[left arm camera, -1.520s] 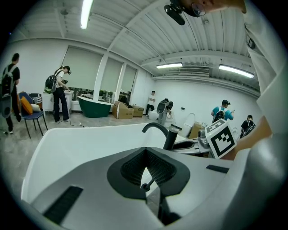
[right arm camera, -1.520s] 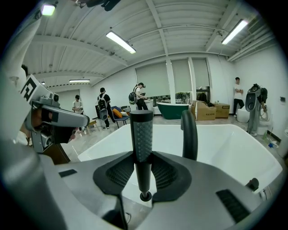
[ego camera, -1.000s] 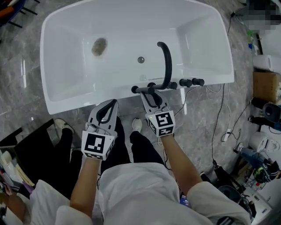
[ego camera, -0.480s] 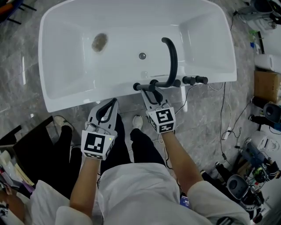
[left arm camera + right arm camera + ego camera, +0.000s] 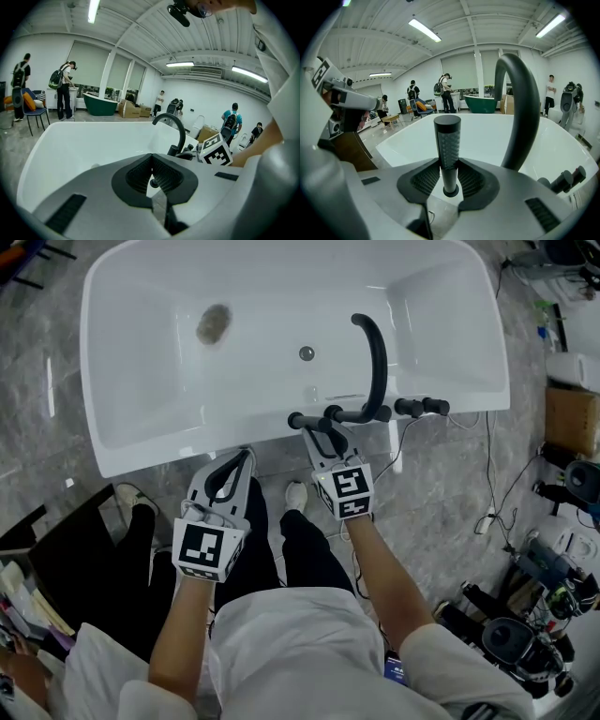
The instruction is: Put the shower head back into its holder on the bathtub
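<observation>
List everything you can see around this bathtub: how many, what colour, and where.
white bathtub: one, white, middle of the head view
black curved faucet spout: one, black, near rim, arching over the basin
black stick-shaped shower head: one, black, held left of the spout
black round knobs: at least two, black, near rim right of the spout
round metal drain: one, silver, tub floor
brownish smudge: one, brown, tub floor left of the drain
brown cardboard box: one, brown, right edge
loose cables: several, black and white, right of the tub
left gripper: one, white and grey, before the near rim, fingers together, empty
right gripper: one, white and grey, fingers closed on the shower head
</observation>
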### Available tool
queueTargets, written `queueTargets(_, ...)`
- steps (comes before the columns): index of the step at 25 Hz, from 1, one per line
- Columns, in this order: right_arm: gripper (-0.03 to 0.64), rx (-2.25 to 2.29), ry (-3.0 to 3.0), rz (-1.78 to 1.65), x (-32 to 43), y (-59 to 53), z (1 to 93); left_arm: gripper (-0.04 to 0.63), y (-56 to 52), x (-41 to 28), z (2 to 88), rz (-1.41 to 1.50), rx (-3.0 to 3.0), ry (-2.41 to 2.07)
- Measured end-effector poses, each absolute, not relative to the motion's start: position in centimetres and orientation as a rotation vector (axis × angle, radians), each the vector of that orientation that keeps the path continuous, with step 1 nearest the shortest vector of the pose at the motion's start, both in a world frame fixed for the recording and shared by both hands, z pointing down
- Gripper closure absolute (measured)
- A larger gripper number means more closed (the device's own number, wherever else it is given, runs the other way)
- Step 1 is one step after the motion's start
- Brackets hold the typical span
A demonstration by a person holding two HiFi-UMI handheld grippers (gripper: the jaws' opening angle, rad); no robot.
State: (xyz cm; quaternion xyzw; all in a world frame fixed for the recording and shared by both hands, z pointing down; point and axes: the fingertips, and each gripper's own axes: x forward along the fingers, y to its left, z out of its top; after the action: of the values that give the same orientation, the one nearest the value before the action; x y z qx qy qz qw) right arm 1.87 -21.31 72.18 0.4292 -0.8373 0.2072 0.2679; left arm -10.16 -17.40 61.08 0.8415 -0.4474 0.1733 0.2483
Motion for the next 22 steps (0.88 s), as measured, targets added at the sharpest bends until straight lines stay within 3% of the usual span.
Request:
queueTargets(20, 0.48, 1.078, -2.212, 0.492, 0.8, -20.1, 73.8, 0.584, -17.0, -10.0, 60.2, 0.481, 2.299, -1.22)
queueTargets(22, 0.457, 1.067, -2.213, 0.506, 0.8, -20.1, 74.0, 0.584, -16.9, -9.9, 60.1, 0.486, 2.303, -1.221)
